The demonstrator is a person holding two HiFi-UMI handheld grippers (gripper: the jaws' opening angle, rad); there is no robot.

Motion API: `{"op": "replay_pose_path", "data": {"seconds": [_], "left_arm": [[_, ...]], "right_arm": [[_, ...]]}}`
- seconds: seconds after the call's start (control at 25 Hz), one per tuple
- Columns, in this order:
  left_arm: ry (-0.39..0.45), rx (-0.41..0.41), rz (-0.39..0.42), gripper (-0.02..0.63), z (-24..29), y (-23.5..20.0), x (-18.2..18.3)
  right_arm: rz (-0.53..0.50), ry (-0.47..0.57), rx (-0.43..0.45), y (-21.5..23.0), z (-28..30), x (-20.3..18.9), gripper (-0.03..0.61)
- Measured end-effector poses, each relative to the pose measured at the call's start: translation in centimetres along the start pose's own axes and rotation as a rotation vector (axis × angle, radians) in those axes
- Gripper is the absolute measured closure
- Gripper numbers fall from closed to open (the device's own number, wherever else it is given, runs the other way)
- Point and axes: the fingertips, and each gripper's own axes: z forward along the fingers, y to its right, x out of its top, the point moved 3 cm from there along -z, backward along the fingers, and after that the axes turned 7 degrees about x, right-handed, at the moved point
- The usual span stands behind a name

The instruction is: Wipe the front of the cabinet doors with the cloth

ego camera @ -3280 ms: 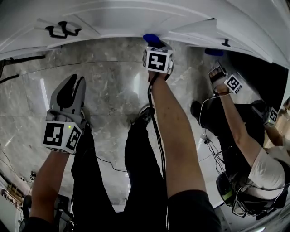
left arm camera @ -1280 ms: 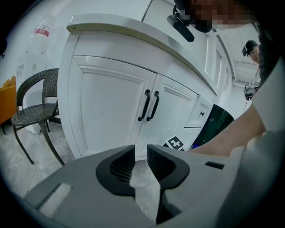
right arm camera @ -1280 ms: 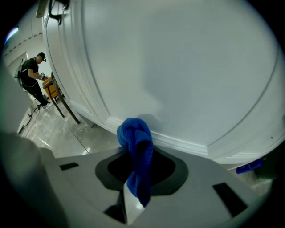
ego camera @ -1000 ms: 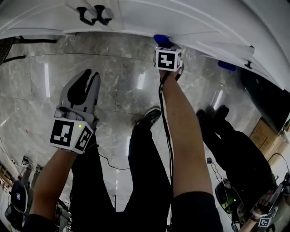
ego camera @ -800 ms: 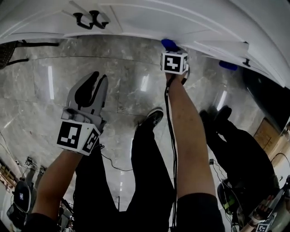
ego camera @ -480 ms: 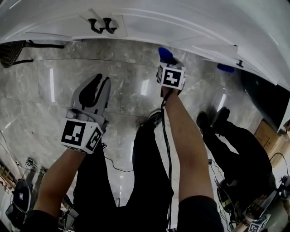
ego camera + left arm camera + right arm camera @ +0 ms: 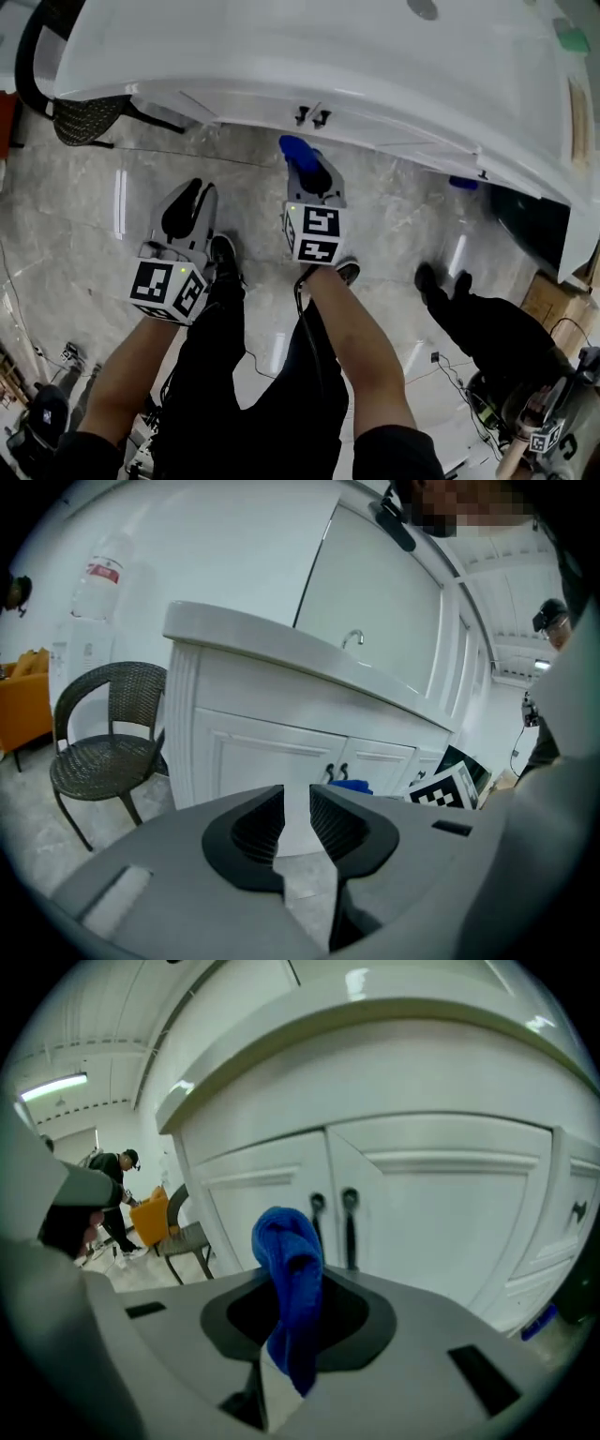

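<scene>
Nearest to us, at the lower centre of the right gripper view, the right gripper point(image 7: 291, 1321) is clamped on the blue cloth point(image 7: 289, 1260), which stands up out of the jaws as a folded bunch with its top lobe free. In the head view the same cloth point(image 7: 294, 147) shows just beyond that gripper point(image 7: 312, 173), close under the overhanging white table top point(image 7: 309, 66). At the lower centre of the left gripper view, the left gripper point(image 7: 296, 810) has its jaws drawn nearly together with a thin slit between them and nothing in it; it hangs to the left, apart from the work

Beyond the cloth, filling the middle of the right gripper view, stand the white cabinet doors point(image 7: 450, 1213) with two dark handles point(image 7: 333, 1211) side by side at the seam. As far as we can tell the cloth is near the doors but not touching them

To wipe well, we judge we should bring the free lobe onto the panel, press enough to flatten it, and sweep in overlapping strokes, easing round the handles so that they do not snag it. The grip should stay firm, since only a little cloth sits in the jaws

Farther left in the left gripper view, a wicker chair point(image 7: 103, 738) stands beside the cabinet
</scene>
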Motion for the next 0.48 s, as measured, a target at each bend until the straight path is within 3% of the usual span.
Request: {"op": "replay_pose_path", "data": {"seconds": [0.28, 0.48], "left_arm": [[-0.004, 0.068, -0.033, 0.526, -3.2, -9.2, 1.7], [-0.002, 0.155, -0.093, 0.526, -3.7, -12.1, 1.0]], "right_arm": [[0.086, 0.14, 0.032, -11.7, 5.7, 5.9, 0.499], [0.087, 0.177, 0.13, -18.0, 9.6, 8.3, 0.499]]}}
